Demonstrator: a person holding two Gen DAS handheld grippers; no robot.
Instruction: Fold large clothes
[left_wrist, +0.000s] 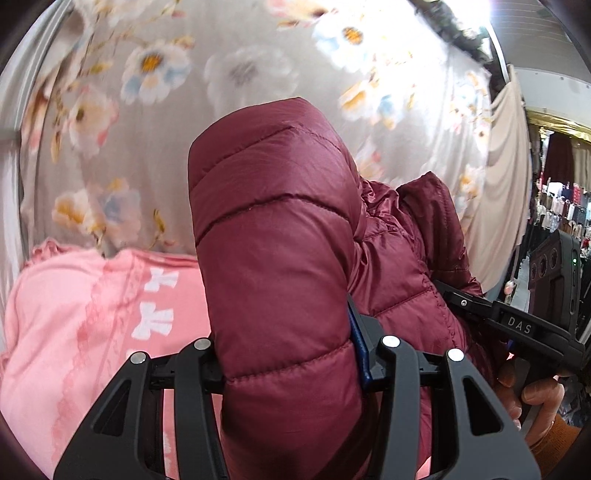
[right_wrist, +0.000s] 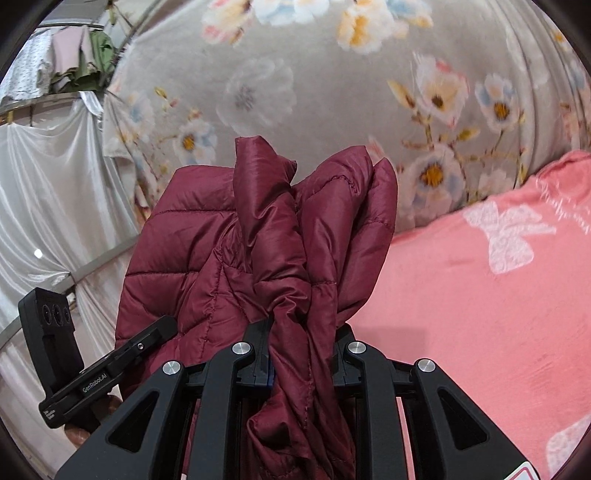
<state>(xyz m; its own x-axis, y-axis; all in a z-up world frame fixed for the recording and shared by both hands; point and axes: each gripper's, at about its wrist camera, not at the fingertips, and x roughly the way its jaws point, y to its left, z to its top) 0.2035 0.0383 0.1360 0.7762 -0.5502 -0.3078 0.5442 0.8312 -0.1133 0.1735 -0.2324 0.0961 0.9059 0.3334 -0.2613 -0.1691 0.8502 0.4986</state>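
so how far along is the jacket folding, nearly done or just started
Early to middle, as far as the views show. Done: the maroon puffer jacket is picked up. In hand: the left gripper clamps a padded section and the right gripper pinches bunched fabric, holding it over the floral bedspread, beside the pink blanket. Left: no neat folded shape shows; it must be laid down and folded.

Floral sheet (left_wrist: 236, 74) blurred, jacket (left_wrist: 280, 229) hiding fingertips — pink blanket (right_wrist: 480, 295) cut off
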